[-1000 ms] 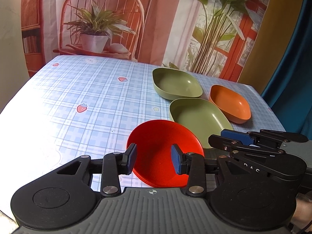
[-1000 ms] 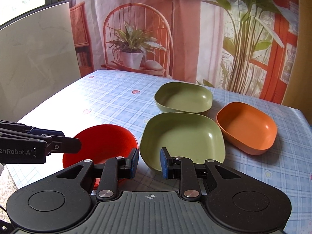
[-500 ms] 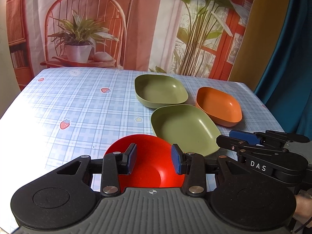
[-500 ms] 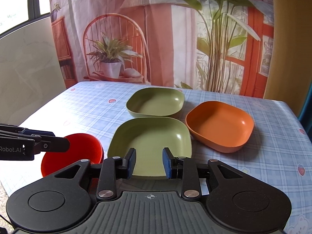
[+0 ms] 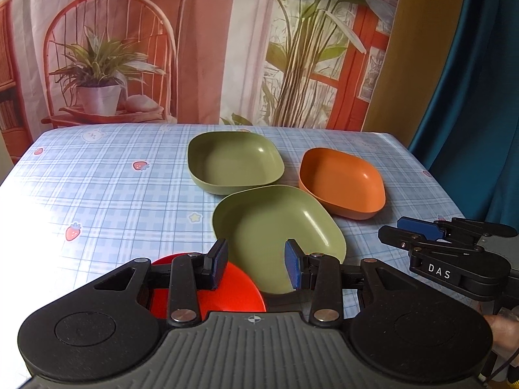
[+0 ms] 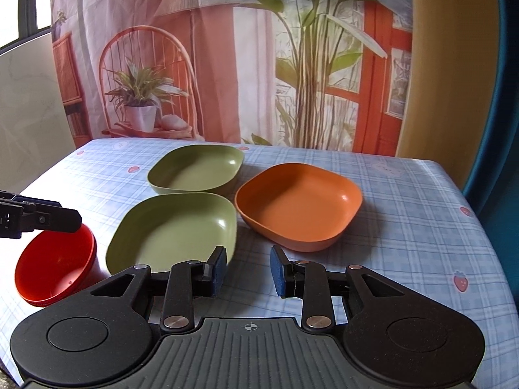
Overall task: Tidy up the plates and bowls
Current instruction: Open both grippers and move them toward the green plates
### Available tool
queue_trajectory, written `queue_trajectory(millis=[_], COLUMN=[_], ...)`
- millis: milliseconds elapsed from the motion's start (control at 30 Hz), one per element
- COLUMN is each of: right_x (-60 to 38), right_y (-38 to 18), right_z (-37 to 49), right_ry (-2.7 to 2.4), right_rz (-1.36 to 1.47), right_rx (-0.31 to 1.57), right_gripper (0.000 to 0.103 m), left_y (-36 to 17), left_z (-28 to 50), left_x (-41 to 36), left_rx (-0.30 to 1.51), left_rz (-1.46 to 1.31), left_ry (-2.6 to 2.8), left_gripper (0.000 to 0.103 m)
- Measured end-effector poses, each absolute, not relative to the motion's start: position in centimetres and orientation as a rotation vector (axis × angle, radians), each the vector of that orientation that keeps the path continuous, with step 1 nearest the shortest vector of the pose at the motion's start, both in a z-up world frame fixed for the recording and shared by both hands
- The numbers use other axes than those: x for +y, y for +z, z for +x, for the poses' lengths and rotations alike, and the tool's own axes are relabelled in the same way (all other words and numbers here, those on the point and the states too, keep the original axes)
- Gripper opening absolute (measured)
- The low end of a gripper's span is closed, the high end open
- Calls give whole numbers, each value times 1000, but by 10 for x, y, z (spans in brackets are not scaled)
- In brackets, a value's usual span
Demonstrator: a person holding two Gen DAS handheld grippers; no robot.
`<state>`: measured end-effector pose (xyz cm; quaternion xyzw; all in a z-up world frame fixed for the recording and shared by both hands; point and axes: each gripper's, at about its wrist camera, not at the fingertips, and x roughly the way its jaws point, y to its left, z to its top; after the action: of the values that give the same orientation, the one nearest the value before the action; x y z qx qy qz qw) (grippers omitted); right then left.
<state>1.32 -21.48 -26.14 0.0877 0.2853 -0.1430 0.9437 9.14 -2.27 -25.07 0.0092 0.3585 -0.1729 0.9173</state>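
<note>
The left hand-held gripper (image 5: 255, 264) hangs over the near edge of the worktop (image 5: 107, 191) with its jaws apart and nothing between them; the red bowl (image 5: 233, 295) sits just below it, and the near green dish (image 5: 275, 230) lies beyond its tips. The right hand-held gripper (image 6: 248, 270) has just been easing its jaws wider; they too stand apart and empty, hovering over bare cloth between the near green dish (image 6: 172, 230) and the orange dish (image 6: 298, 206). Behind those 2 sits the far green dish (image 6: 196, 173), close against the near one. All 4 pieces look like matte moulded plastic: light, stiff, unlikely to break, but smooth enough to slide on the checked cloth if nudged. To my eye the only sensible hold is the rim, 1 pad inside the wall and 1 outside, best on a straight side of the squarish dishes. The red bowl's steeper round wall could twist in a pinch, so a deep bite seems wise.
</note>
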Motion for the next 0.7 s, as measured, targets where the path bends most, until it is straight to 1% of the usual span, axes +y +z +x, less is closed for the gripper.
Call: queue_trajectory(millis=[700], right_x=[-271], right_y=[-257], right_z=[1], right_ry=[-358], right_rz=[142], right_rx=[589], right_gripper=[28], left_y=[-250], left_z=[111], left_x=[-74], left_rx=[746], left_rz=[51], left_ry=[-420], left_gripper=[40])
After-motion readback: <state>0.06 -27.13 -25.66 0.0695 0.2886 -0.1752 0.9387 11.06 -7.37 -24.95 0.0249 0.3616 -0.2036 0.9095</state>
